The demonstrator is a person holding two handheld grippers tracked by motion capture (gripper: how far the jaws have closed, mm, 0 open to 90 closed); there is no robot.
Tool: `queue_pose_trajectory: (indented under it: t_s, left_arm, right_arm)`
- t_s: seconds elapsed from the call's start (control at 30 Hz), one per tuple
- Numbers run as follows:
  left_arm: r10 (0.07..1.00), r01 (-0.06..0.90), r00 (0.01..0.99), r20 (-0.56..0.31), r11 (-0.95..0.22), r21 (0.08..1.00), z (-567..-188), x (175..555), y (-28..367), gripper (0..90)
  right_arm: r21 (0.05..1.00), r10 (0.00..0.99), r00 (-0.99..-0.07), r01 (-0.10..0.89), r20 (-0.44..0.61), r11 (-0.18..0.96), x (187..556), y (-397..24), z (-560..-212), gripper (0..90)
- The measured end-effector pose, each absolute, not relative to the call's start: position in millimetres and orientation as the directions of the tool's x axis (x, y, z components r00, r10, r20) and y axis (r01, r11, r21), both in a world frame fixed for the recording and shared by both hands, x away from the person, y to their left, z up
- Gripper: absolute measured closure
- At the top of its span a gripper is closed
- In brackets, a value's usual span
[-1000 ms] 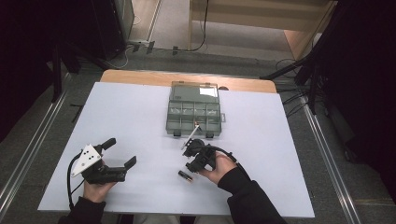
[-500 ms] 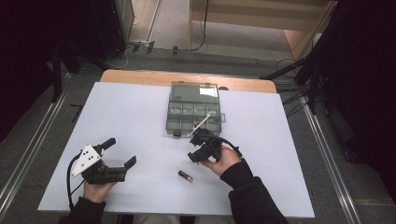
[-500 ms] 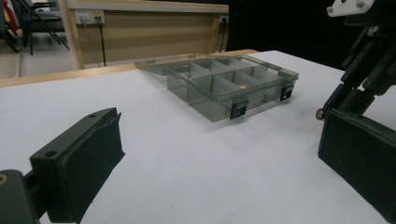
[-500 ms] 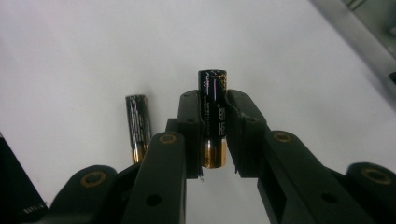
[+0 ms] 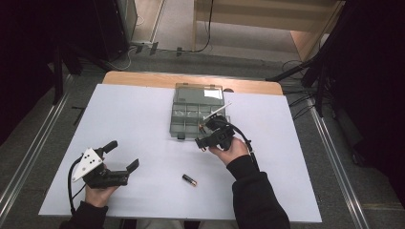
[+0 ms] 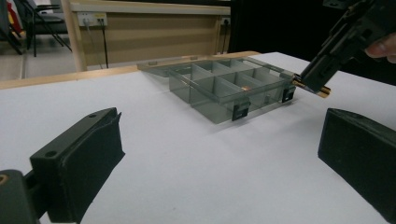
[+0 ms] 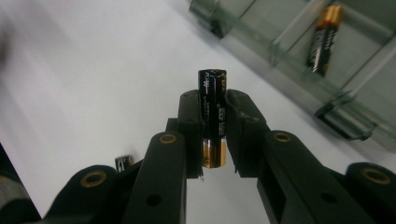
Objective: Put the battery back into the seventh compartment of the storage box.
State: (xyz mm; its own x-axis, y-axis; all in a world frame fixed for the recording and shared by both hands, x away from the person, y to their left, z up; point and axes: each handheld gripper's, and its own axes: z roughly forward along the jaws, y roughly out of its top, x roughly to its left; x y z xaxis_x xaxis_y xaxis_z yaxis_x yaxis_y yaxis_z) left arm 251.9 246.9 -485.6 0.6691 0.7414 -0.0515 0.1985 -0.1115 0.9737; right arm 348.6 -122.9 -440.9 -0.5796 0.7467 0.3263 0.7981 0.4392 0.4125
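My right gripper point(image 7: 213, 122) is shut on a black and gold battery point(image 7: 213, 116), held just above the table beside the front edge of a clear grey compartment box point(image 5: 198, 113). That held battery point(image 6: 312, 87) hangs near the box's corner in the left gripper view. Inside one compartment lies another battery point(image 7: 324, 39). A third battery point(image 5: 189, 180) rests on the white table in front of the right hand. My left gripper point(image 5: 122, 156) stands open near the table's front left, nothing between its jaws.
The box's lid point(image 5: 199, 92) lies open toward the far edge. The white table point(image 5: 133, 119) ends at a wooden strip at the back. Cables and dark stands surround it on the floor.
My right gripper lifted one battery from the table and carried it up toward the box; a second battery stayed where it lay. The left gripper has not moved.
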Motion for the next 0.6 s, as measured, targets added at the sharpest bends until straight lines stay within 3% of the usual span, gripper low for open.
queue_pose_trajectory:
  t_s: [0.3, 0.6]
  left_arm:
    - [0.744, 0.195, 0.666, -0.052, -0.106, 0.975, -485, 252, 248, 0.0]
    - [0.742, 0.198, 0.669, -0.056, -0.106, 0.974, -486, 252, 247, 0.0]
  right_arm:
    - [0.443, 0.763, -0.494, 0.843, 0.417, 0.305, 367, -140, -444, 77.7]
    - [0.444, 0.767, -0.349, 0.891, 0.538, 0.094, 392, -163, -452, 77.7]
